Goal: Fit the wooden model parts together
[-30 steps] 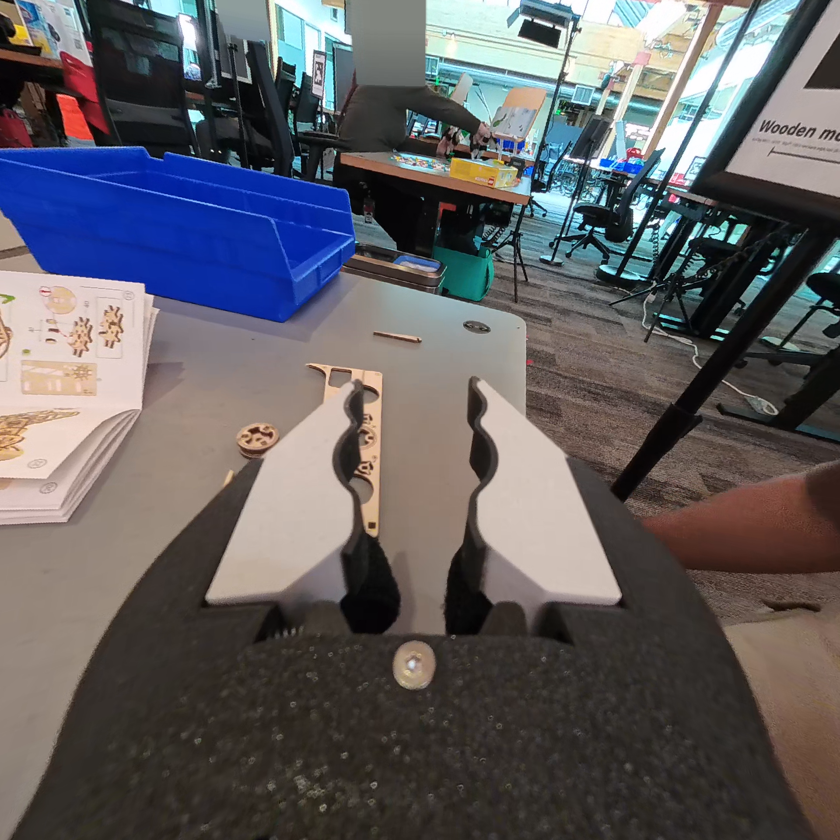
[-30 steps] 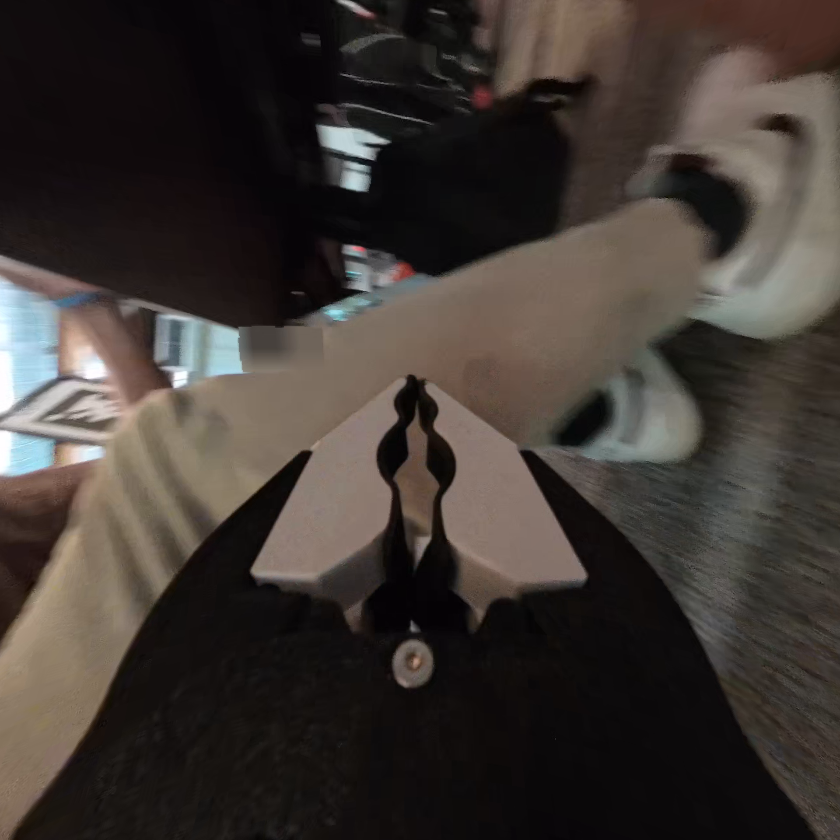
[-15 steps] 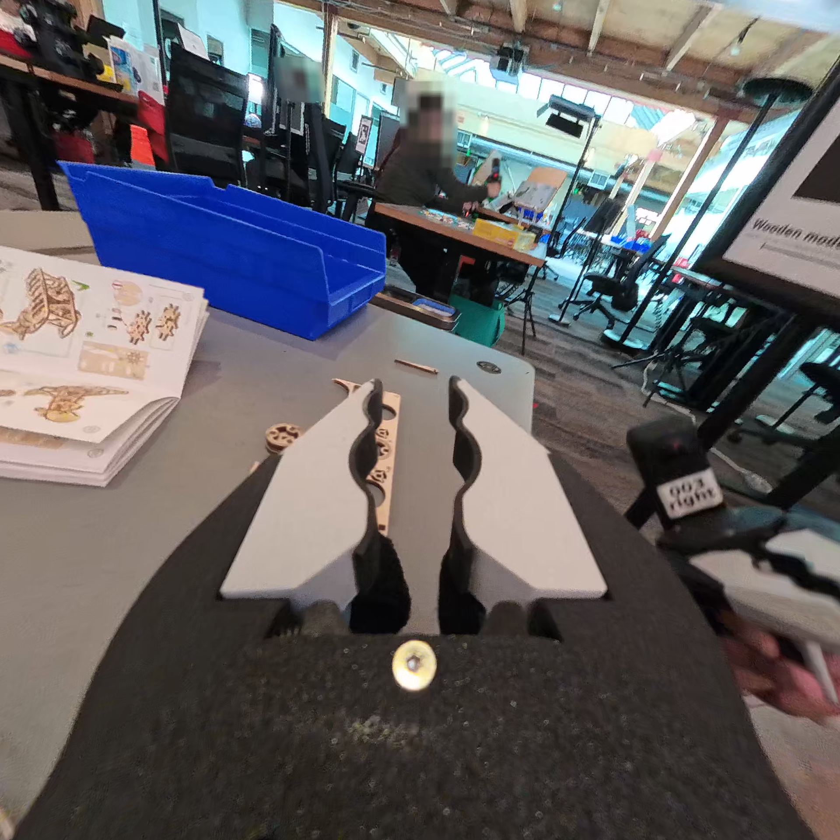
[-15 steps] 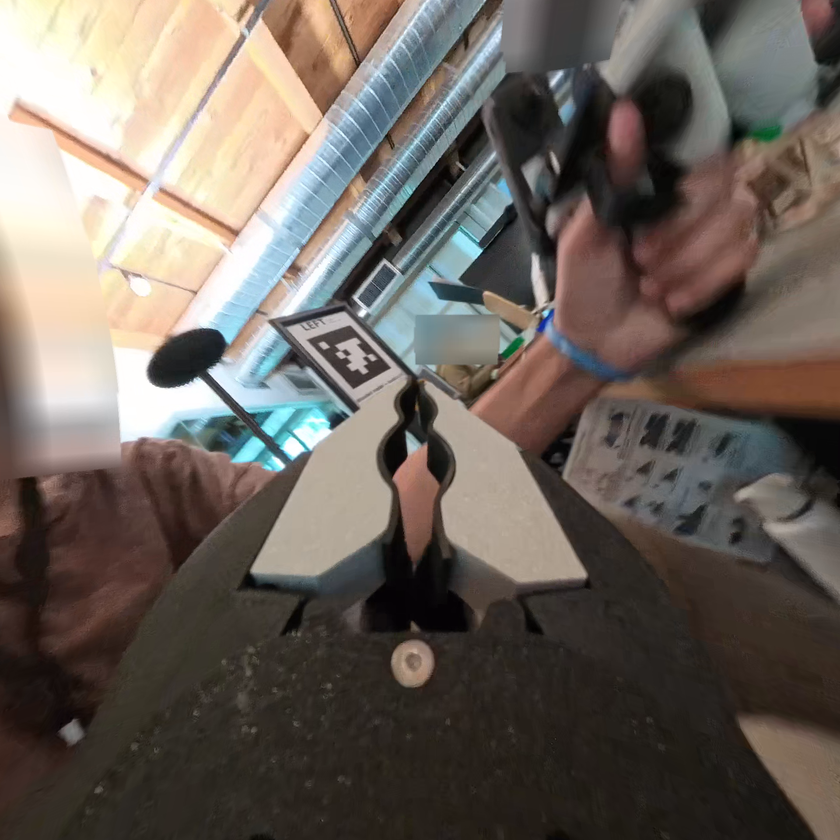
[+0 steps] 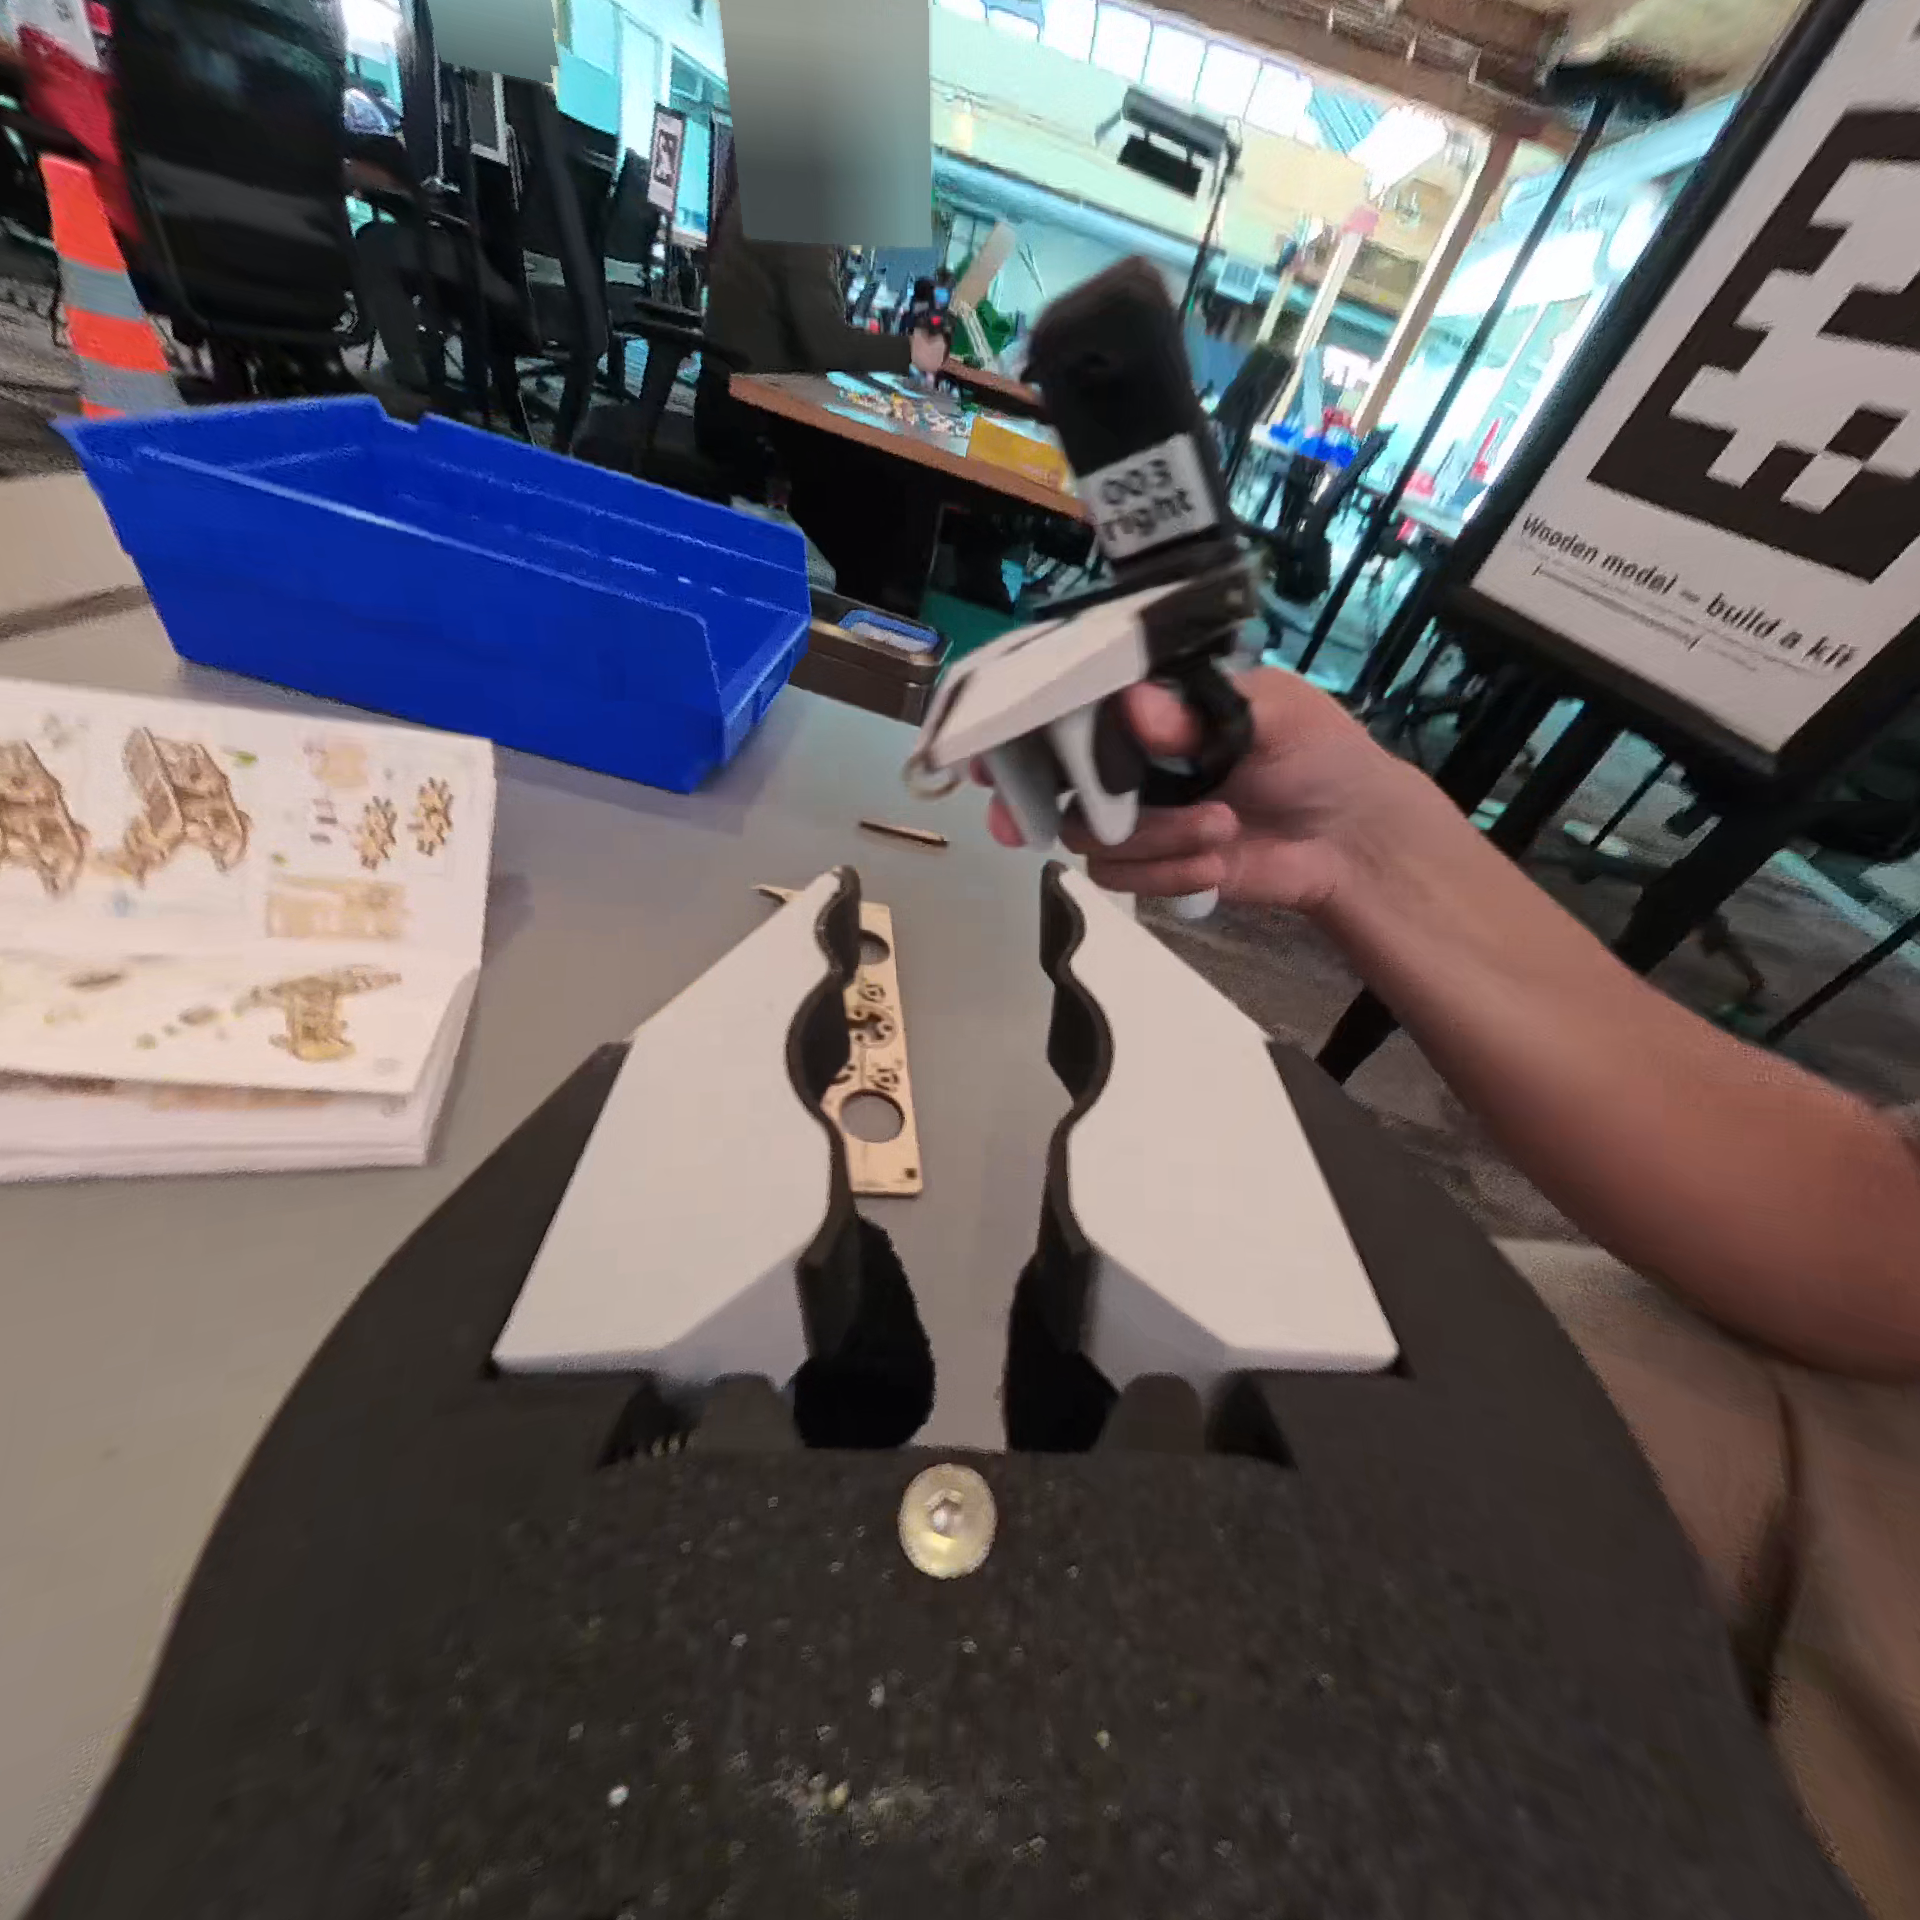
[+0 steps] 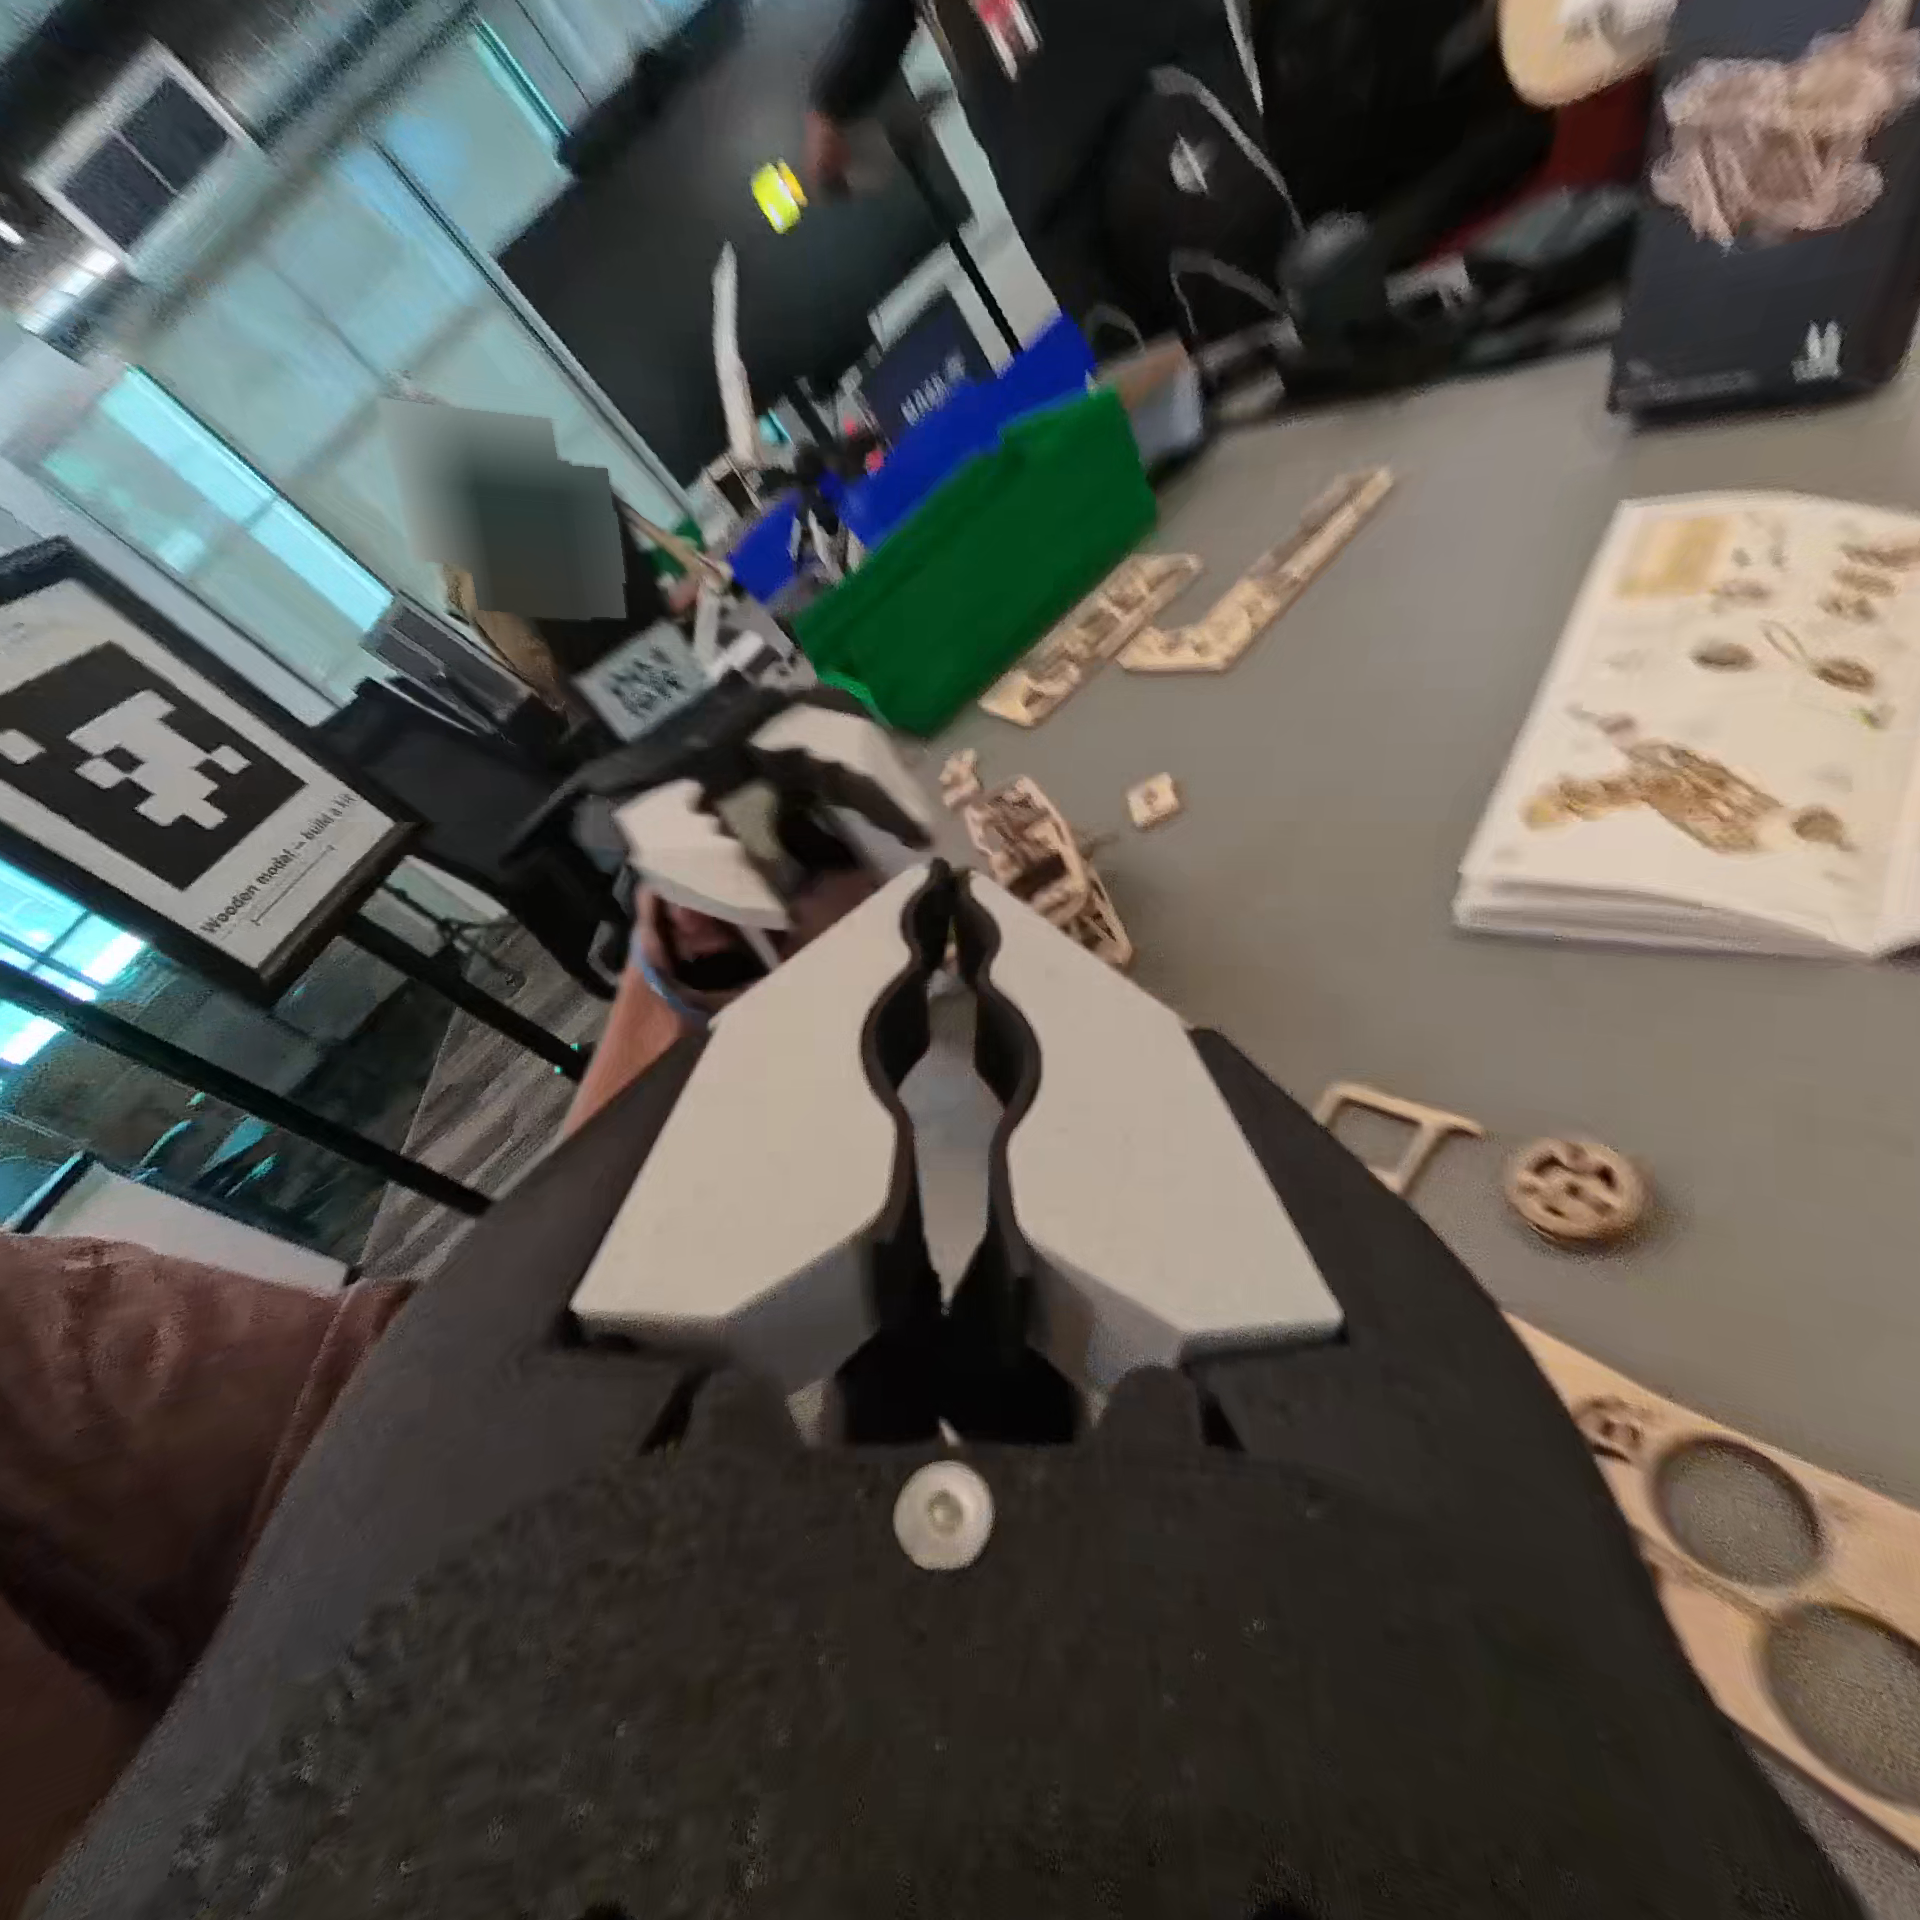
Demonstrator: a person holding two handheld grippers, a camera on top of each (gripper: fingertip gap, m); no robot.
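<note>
Left gripper (image 5: 948, 894) gapes wide over a wooden strip (image 5: 881, 1049); only the right view shows the right gripper (image 6: 951, 888) pinched shut, empty, near a wooden wheel (image 6: 1577, 1188).

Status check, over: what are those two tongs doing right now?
Left tongs open, above the wooden strip. Right tongs shut, empty, raised over the table. Nothing in the way.

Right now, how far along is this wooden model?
Early on. A partly built model lies on the table. Nothing is in hand: the left gripper is open above a holed wooden strip, and the right gripper is shut, seemingly empty. That strip and a loose wheel are not yet fitted.
</note>
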